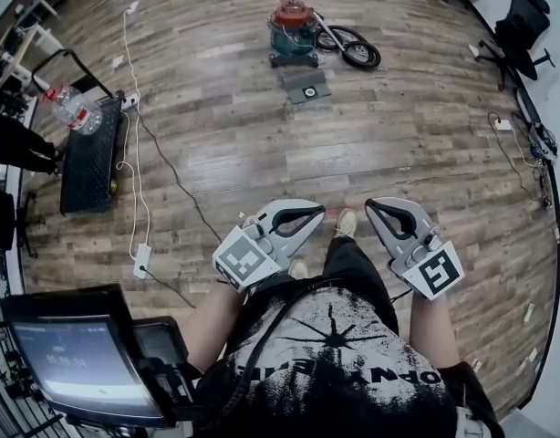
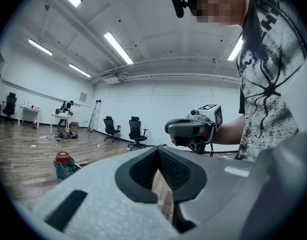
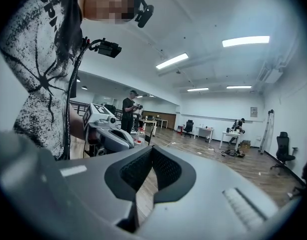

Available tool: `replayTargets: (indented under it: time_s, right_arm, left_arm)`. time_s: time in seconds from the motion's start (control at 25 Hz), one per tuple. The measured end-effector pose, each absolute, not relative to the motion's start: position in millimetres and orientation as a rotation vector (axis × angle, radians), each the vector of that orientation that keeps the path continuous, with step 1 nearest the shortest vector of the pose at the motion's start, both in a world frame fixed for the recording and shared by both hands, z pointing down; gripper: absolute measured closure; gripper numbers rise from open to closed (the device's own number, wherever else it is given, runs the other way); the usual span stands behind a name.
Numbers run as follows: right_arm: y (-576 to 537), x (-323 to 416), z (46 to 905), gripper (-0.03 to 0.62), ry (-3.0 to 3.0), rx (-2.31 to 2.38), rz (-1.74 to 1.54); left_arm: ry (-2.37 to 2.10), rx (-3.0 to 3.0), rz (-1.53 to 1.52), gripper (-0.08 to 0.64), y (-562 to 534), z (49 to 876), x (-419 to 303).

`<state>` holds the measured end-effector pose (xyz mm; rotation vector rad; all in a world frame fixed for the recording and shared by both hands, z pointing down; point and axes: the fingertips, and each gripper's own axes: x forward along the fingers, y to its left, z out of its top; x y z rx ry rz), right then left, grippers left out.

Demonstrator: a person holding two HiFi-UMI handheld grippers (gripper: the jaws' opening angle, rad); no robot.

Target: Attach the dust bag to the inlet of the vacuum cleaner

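Note:
The vacuum cleaner [image 1: 293, 29], a teal drum with a red top, stands far ahead on the wood floor with its black hose [image 1: 355, 49] coiled at its right. The grey dust bag [image 1: 306, 87] lies flat on the floor just in front of it. My left gripper [image 1: 307, 212] and right gripper [image 1: 374, 207] are held side by side near my body, far from both. Both are shut with nothing in them. In the left gripper view its jaws [image 2: 157, 152] meet, and the vacuum cleaner [image 2: 63, 165] shows small at the left. The right gripper [image 3: 152, 150] shows its jaws touching.
A black platform cart [image 1: 88, 161] with a water bottle [image 1: 75, 112] stands at the left. A white cable and power strip [image 1: 141, 261] lie beside it. Office chairs [image 1: 525, 27] stand at the far right. A monitor [image 1: 79, 363] is at my lower left.

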<state>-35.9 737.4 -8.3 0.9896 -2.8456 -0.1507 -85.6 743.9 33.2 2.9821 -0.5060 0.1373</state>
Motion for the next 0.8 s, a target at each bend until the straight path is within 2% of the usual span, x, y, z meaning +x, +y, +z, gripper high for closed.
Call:
replayTargets:
  time_s: [0.44, 0.8]
  right_arm:
    - [641, -2, 1, 0.586, -2.926, 0.816, -0.168]
    - [565, 59, -4, 0.586, -2.955, 0.744, -0.153]
  left_arm:
    - [-0.683, 2.934, 0.142, 0.563, 633, 37, -53]
    - [-0.742, 2.942, 0.087, 0.563, 546, 16, 11]
